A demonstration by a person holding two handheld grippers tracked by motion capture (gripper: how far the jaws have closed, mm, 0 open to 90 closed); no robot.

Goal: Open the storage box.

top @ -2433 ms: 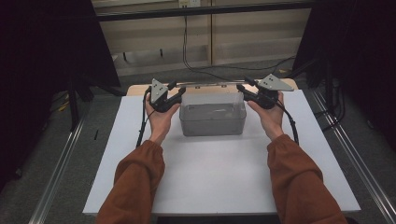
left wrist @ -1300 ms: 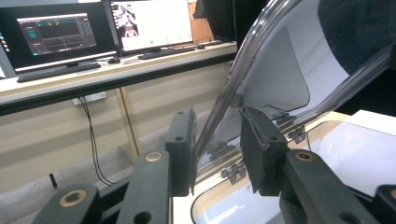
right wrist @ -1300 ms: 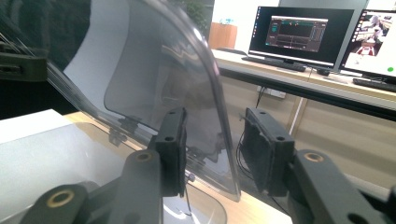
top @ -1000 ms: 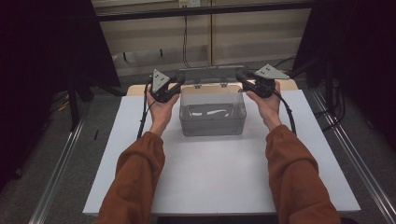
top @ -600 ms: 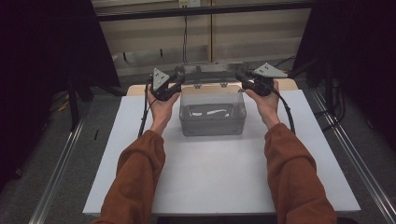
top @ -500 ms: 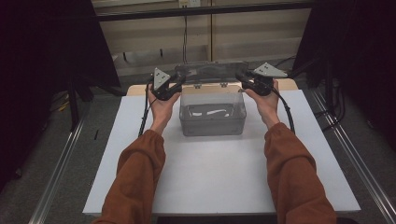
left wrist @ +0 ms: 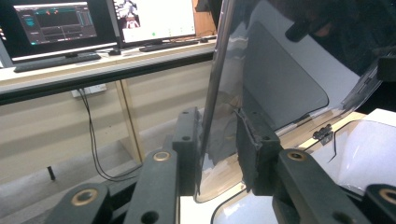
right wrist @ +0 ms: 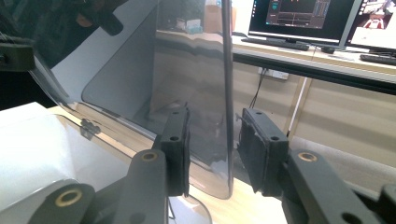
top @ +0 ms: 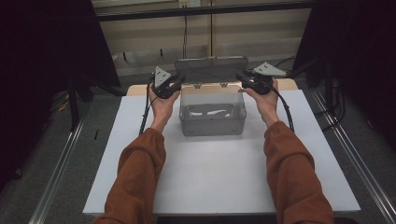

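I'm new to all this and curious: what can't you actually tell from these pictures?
- High view: the pale thing inside the clear plastic box is too small and hazy to name.
- Left gripper view: whether its pads press the clear hinged lid is unclear.
- Right gripper view: the same doubt; glare blurs the lid's edge.

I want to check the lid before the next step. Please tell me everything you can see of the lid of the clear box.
The lid is smoky see-through plastic with rounded corners and a raised middle panel. It stands open, nearly upright, joined by two small hinges to the back rim of the box. The left gripper straddles its left edge, one pad looking against it; the right gripper has its right edge between the jaws, with gaps on both sides.
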